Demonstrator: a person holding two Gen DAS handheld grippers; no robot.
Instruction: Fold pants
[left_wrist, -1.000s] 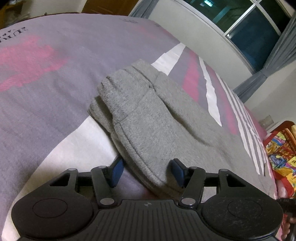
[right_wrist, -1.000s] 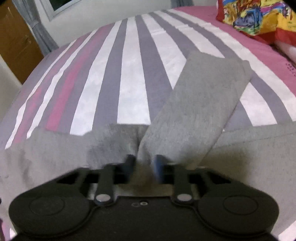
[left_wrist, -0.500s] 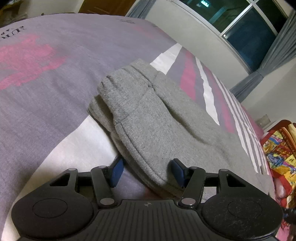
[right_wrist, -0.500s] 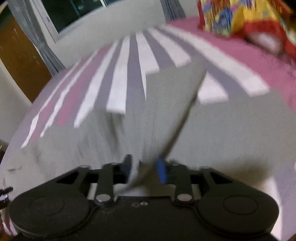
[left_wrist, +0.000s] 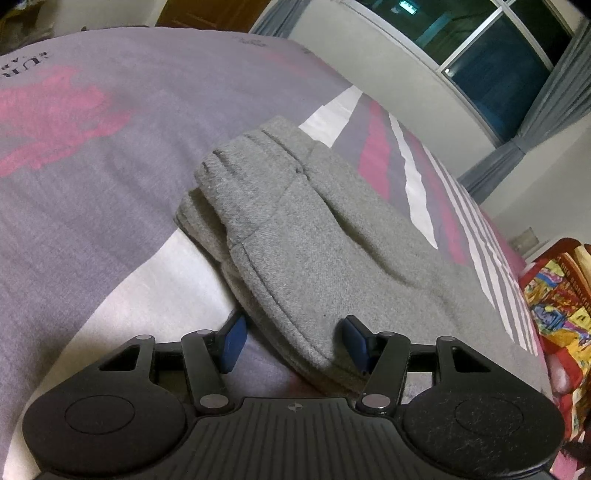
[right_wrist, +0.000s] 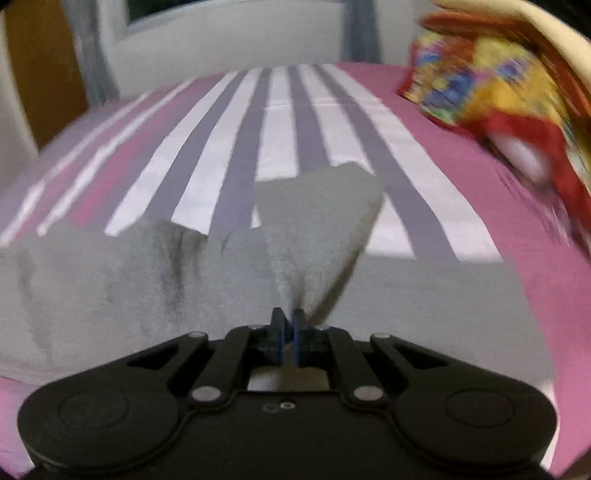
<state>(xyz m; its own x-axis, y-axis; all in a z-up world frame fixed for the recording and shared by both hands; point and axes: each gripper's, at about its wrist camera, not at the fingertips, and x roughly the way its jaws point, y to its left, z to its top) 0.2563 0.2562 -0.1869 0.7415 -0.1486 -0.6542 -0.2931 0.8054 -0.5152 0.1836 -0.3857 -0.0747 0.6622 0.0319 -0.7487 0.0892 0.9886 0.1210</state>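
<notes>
Left tongs are sitting spread wide, released, straddling the near hem of the grey sweatpants, waistband end bunched farther off. Right tongs are clenching a raised fold of the pants' leg; a second ago that leg was lying flat and long, now it is standing peaked. Beyond, the striped bed sheet is running open to the wall. Colourful pillow is lying far right, blurred.
</notes>
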